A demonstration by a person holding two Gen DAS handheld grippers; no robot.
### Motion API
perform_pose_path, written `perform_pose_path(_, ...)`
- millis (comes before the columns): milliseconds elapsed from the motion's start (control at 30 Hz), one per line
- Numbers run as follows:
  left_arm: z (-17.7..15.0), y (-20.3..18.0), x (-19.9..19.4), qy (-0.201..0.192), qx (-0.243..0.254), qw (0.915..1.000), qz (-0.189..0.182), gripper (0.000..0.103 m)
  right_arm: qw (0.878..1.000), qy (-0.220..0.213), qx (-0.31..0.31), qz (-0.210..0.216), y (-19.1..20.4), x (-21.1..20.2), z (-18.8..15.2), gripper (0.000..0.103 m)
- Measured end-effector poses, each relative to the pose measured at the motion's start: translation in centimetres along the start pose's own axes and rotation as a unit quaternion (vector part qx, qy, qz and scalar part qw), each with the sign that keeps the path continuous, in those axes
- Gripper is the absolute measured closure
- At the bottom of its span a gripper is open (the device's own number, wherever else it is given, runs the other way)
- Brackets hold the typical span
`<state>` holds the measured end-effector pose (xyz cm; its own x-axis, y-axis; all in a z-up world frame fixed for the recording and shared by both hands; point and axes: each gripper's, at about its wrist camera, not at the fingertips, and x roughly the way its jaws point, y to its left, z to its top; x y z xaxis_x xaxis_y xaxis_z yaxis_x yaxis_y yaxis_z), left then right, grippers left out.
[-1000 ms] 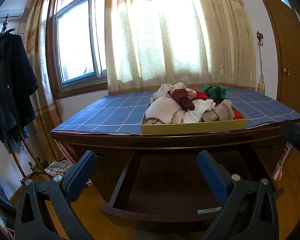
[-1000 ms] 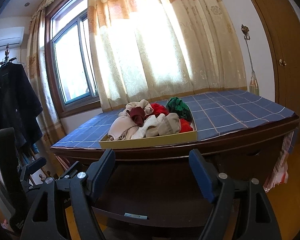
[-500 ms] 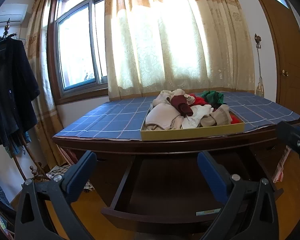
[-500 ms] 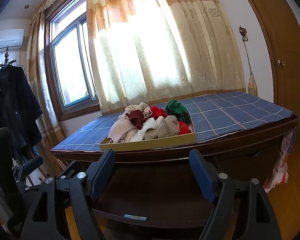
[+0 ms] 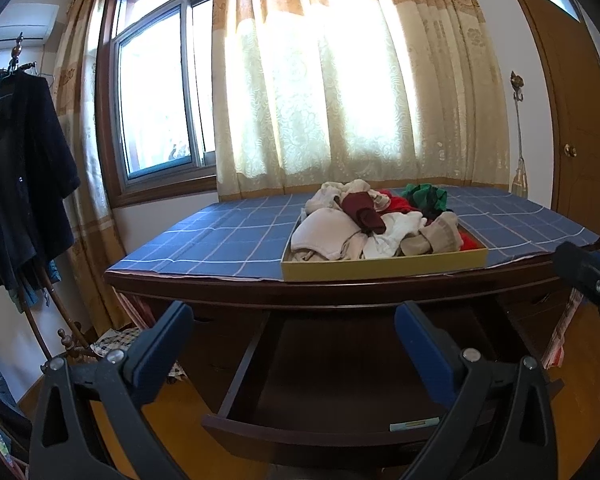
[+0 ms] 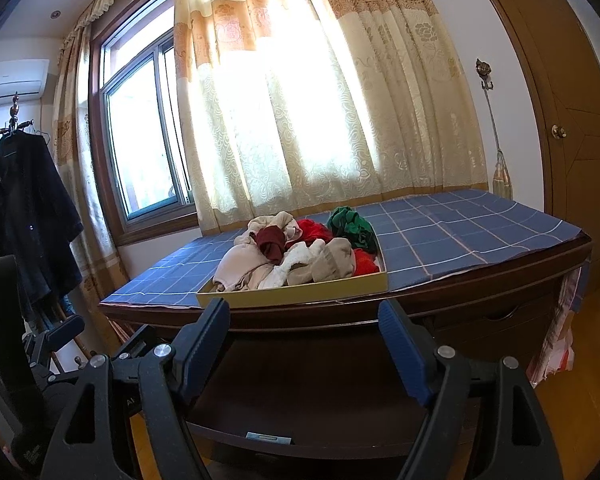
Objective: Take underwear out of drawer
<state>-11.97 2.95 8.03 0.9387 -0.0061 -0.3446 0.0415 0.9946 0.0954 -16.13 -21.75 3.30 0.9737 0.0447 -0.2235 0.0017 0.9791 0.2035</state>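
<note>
A dark wooden drawer [image 5: 300, 436] stands pulled out under the table, and the part of its inside I can see is dark and bare. On the tabletop above it a yellow tray [image 5: 380, 270] holds a pile of underwear [image 5: 356, 224] in beige, white, maroon, red and green. My left gripper [image 5: 290, 340] hangs open in front of the drawer with nothing between its blue pads. In the right wrist view my right gripper [image 6: 304, 340] is also open and empty before the same drawer [image 6: 284, 444], below the tray [image 6: 300, 294] and the pile [image 6: 296, 252].
A blue checked cloth [image 5: 220, 240] covers the table. A coat rack with a dark coat [image 5: 20, 180] stands at the left, a wooden door [image 5: 580, 140] at the right. Curtains and a window are behind. The right gripper's body [image 5: 588, 280] shows at the left view's right edge.
</note>
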Motion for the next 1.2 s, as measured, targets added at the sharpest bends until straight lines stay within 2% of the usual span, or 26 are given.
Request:
perform_pose_path(833, 0.1, 0.04, -0.1, -0.005, 0.001, 1.0, 0.003, 0.0, 1.0, -0.007, -0.003, -0.004, 0.08, -0.36, 0.14, 0.024)
perform_pose_path(1067, 0.31, 0.09, -0.63, -0.018, 0.003, 0.9998, 0.0, 0.0, 1.0, -0.024, -0.006, -0.009, 0.05, -0.71, 0.48, 0.024)
perform_pose_path(1200, 0.34, 0.12, -0.35, -0.009, 0.0, 1.0, -0.004, 0.0, 1.0, -0.026, -0.011, -0.009, 0.13, -0.65, 0.43, 0.024)
